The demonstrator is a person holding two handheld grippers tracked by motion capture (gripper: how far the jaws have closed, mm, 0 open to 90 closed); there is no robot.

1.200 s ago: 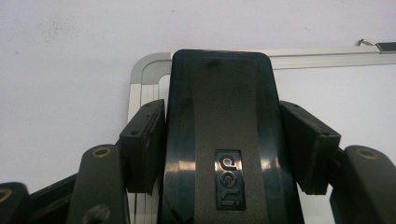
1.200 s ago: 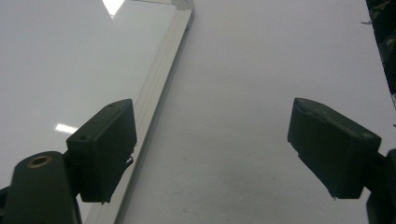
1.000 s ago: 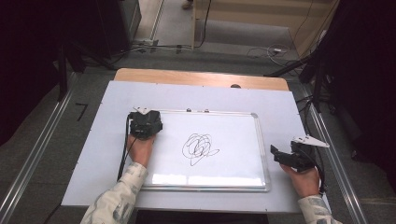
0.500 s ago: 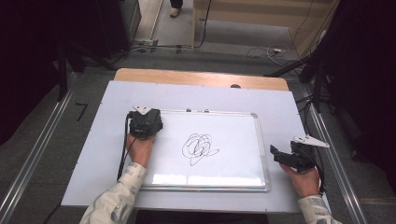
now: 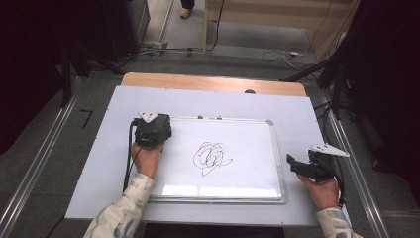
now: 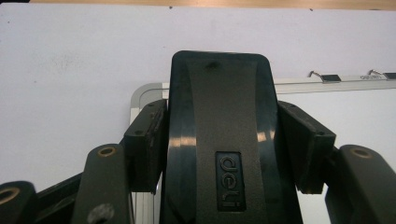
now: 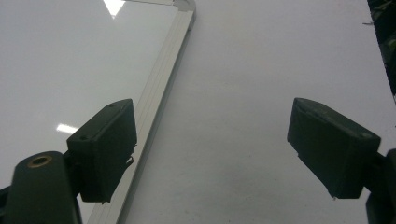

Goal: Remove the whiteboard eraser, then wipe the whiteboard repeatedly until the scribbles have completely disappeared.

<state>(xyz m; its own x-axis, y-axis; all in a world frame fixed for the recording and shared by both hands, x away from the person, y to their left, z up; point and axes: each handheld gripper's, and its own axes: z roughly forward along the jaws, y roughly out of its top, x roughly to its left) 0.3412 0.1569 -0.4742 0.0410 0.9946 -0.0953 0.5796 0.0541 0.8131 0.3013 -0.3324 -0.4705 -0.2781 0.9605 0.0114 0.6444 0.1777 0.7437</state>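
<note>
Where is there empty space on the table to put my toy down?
The white table cover is bare left of the whiteboard, and along the strip between the board's top edge and the wooden edge. It is crowded at the board's top-left corner, where the left gripper clamps a black eraser, and on the right by the open right gripper.

A whiteboard with a black scribble at its middle lies flat on the white surface. The left gripper sits over the board's upper left corner. The right gripper is just beside the board's right edge, above the surface, pointing toward the frame.
</note>
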